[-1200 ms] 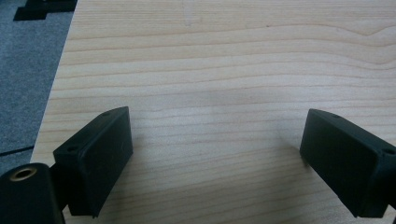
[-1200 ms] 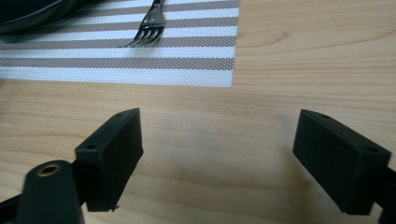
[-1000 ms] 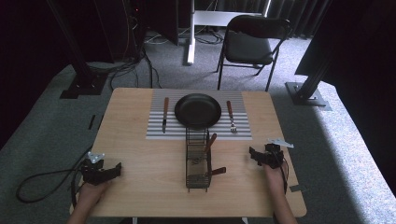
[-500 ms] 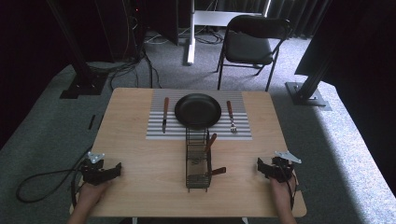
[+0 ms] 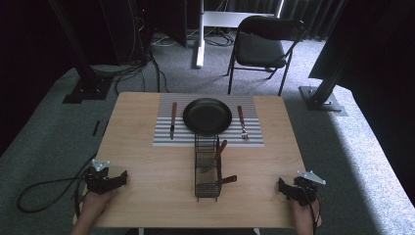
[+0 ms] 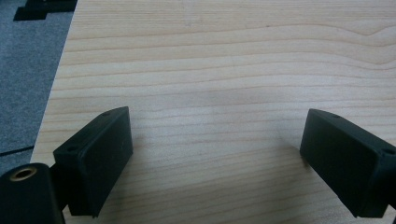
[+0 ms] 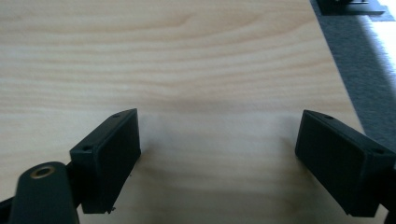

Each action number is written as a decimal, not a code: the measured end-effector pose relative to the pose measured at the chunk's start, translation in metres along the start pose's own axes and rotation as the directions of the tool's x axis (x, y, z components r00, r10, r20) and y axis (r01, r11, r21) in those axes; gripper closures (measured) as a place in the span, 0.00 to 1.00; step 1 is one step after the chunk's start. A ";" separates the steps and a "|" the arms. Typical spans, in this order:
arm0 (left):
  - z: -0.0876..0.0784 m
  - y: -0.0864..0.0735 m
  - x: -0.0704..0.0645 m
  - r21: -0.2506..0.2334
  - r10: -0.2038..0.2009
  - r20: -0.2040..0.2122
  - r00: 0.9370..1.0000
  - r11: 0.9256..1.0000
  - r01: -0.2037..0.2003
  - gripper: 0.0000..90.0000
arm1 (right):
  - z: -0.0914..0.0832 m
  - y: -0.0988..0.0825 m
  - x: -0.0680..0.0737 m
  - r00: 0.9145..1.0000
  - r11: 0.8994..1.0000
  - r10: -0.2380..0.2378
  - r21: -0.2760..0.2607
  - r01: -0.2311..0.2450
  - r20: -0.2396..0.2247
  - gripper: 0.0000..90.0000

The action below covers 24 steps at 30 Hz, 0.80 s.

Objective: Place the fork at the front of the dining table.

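Grained wooden table [image 5: 147,161] under blocky black left gripper [image 6: 215,158].

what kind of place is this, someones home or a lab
Most likely a lab or recording studio, not a home: dark curtains and black metal stands ring a lone wooden table, cables trail over grey carpet, and a folding chair stands behind.

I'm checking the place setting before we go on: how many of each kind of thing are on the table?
Plate: 1
Knife: 1
Fork: 1
Striped mat: 1
Wire caddy: 1
Brown-handled utensils in the caddy: 2
Total: 7
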<state>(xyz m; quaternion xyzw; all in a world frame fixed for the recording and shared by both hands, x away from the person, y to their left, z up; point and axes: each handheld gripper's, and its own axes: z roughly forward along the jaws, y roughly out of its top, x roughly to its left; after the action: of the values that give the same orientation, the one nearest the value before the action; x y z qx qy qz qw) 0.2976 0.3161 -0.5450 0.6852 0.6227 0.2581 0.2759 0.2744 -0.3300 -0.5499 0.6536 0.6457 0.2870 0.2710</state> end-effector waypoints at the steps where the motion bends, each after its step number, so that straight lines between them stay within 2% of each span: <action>1: 0.000 0.000 0.000 0.000 0.001 0.000 1.000 1.000 -0.001 0.10 | -0.001 -0.001 0.001 1.000 1.000 -0.010 0.004 0.010 0.009 0.15; 6: 0.000 0.000 0.000 0.000 0.000 0.000 1.000 1.000 0.000 0.10 | -0.007 -0.007 -0.001 1.000 1.000 -0.003 0.004 0.003 0.013 0.15; 24: 0.000 0.000 0.000 -0.002 0.000 0.000 1.000 1.000 0.000 0.10 | -0.008 -0.008 -0.001 1.000 1.000 -0.004 0.004 0.004 0.012 0.15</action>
<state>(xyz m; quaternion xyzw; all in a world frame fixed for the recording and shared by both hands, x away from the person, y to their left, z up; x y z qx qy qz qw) 0.2976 0.3160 -0.5452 0.6847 0.6227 0.2588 0.2765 0.2628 -0.3307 -0.5504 0.6544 0.6461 0.2814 0.2742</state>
